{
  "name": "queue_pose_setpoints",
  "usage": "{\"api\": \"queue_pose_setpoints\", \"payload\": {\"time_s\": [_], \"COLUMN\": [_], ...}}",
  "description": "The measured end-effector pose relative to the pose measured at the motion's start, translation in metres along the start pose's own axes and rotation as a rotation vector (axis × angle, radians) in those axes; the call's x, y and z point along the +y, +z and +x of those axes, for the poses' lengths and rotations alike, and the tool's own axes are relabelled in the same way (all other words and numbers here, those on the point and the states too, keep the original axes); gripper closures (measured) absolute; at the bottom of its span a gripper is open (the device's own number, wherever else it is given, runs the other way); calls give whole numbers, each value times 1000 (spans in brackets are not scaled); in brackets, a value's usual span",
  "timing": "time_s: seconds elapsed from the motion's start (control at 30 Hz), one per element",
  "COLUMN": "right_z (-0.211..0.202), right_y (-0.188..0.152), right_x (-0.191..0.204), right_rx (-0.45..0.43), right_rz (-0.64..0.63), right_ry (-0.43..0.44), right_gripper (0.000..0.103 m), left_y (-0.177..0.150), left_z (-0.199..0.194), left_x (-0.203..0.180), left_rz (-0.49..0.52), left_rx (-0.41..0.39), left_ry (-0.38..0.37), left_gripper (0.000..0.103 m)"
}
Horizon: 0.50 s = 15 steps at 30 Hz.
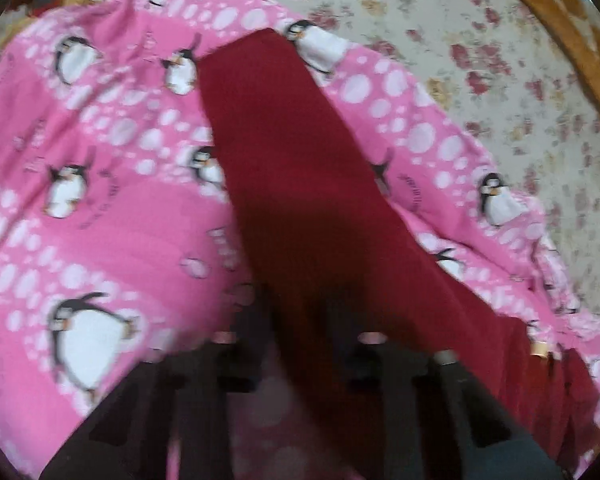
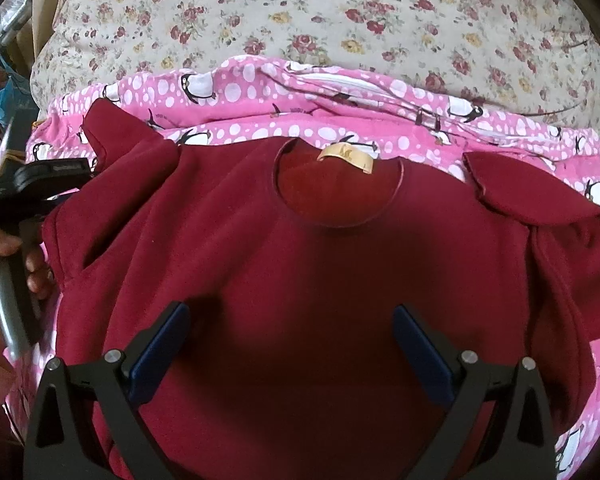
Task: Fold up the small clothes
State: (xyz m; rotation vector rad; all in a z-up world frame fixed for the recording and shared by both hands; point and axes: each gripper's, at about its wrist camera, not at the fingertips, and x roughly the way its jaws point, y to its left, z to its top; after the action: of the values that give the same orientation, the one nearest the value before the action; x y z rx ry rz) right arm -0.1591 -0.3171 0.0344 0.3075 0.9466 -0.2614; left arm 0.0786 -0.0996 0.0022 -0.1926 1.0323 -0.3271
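Note:
A maroon shirt (image 2: 300,248) with a round neck and a tan label (image 2: 346,156) lies spread on a pink penguin blanket (image 2: 260,128). My right gripper (image 2: 292,320) hovers open over the shirt's chest, its blue pads (image 2: 160,344) apart with nothing between them. At the shirt's left side a hand (image 2: 4,248) holds my left gripper (image 2: 28,184). In the blurred left wrist view, the left gripper (image 1: 300,320) is shut on the maroon shirt's sleeve (image 1: 292,152), which stretches away over the pink blanket (image 1: 100,220). The shirt's right sleeve (image 2: 520,192) is folded inward.
The blanket rests on a floral bedspread (image 2: 340,20), which continues behind and to the right (image 1: 500,60). An orange cloth edge (image 1: 560,20) lies at the far right of the bed. Blue and grey clutter (image 2: 8,60) stands beyond the bed's left edge.

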Motion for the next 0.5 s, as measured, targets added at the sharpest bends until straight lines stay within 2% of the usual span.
{"api": "queue_pose_setpoints", "payload": {"time_s": [0.23,0.5], "right_z": [-4,-23], "right_y": [-2,-9], "right_x": [-4,-16], "right_rx": [0,-13], "right_rz": [26,49], "right_ry": [13,13], "right_gripper": [0,0], "left_y": [-5,-20], "left_z": [-24,-106], "left_x": [4,-29], "left_rz": [-52,35], "left_rx": [-3,-98], "left_ry": [-156,-260], "left_gripper": [103,103]}}
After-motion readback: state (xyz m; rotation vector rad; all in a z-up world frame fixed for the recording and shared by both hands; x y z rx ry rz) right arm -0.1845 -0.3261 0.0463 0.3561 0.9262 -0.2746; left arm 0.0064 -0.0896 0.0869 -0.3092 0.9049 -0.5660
